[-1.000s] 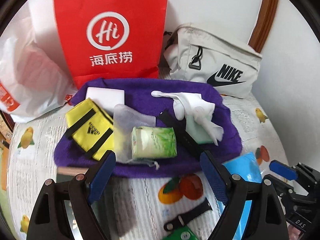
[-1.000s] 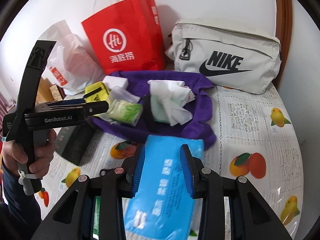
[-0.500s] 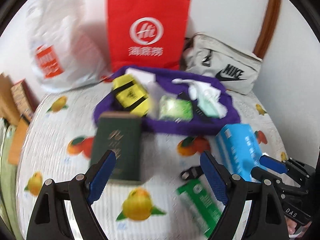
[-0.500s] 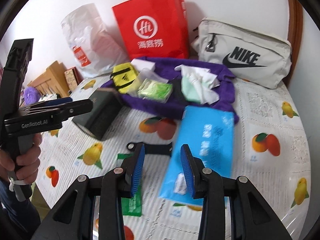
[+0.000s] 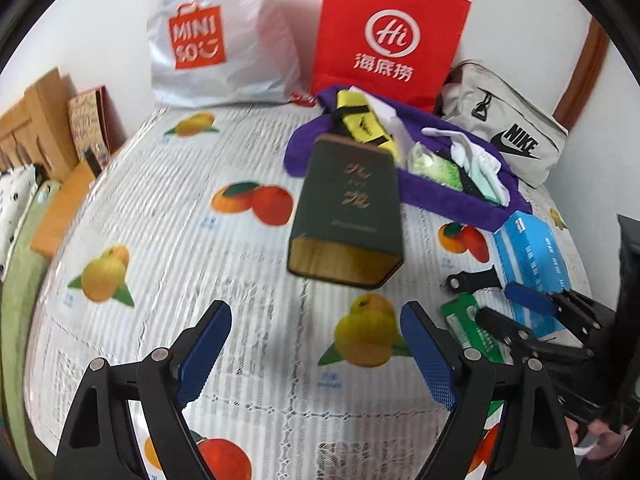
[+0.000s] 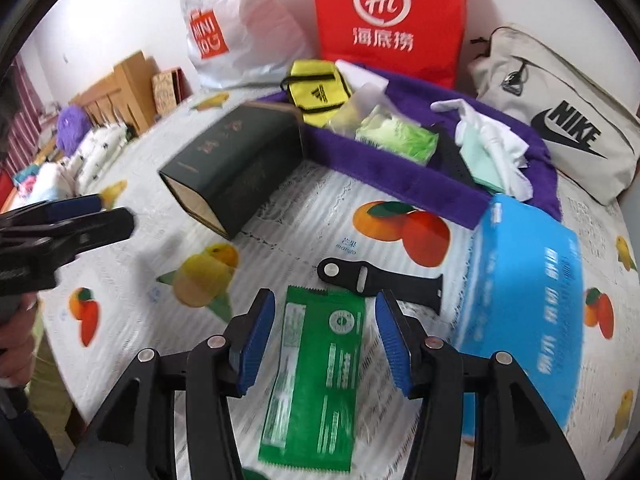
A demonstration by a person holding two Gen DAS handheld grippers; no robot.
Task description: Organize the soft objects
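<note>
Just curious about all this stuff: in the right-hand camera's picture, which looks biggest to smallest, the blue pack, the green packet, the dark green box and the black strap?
1. Blue pack
2. Dark green box and green packet: they look alike, and the packet lies nearer the camera, so I won't rank them.
3. Black strap, plainly smallest.

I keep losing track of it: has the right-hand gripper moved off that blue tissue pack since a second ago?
Yes. The right gripper has shifted left: its open jaws now frame the green sachet, with the blue tissue pack off to its right.

both low over tablecloth, facing bags
</note>
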